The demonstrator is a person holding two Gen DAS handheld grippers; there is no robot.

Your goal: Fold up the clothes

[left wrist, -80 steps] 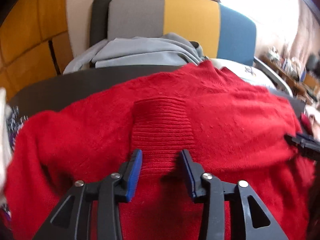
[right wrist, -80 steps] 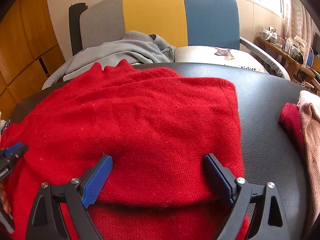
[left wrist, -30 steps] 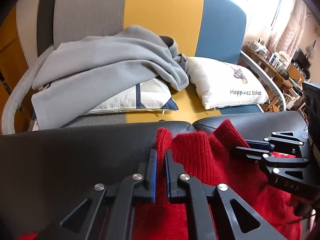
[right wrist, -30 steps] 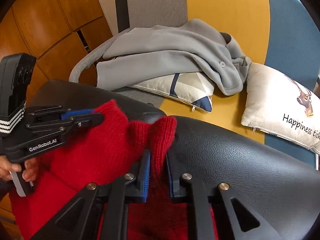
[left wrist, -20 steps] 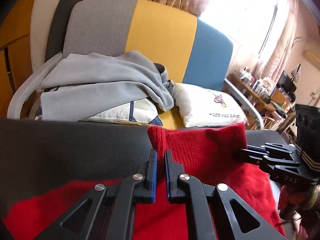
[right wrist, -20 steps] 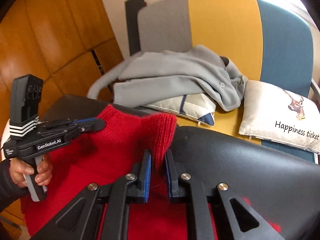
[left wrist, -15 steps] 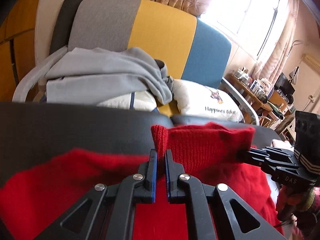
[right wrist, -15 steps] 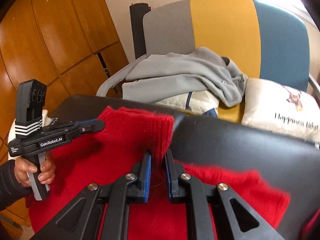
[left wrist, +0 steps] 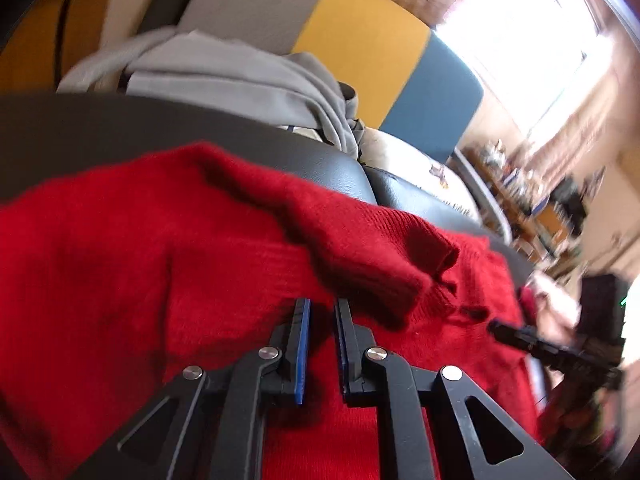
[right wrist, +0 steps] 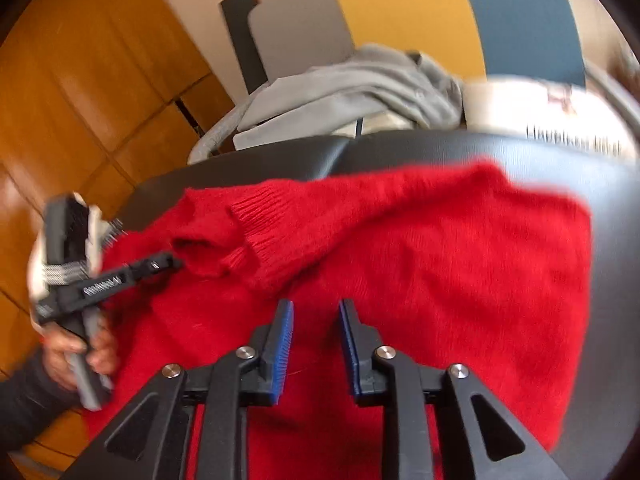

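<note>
With the red sweater [left wrist: 120,264] folded over, our left gripper [left wrist: 320,312] and right gripper [right wrist: 316,316] open empty; next we smooth it

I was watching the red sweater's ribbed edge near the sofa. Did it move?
Yes. The ribbed edge came back from the table's far rim, near the sofa, and now lies folded over the red sweater.

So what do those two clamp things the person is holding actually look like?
Both are black plastic tools. The right gripper and the left gripper each have two straight fingers lined with ribbed blue pads, on struts with triangular cut-outs and silver rivets. Seen from the right wrist camera, the left one has white lettering, a grey handle, a boxy black top with white stripes. A dark sleeve shows.
</note>
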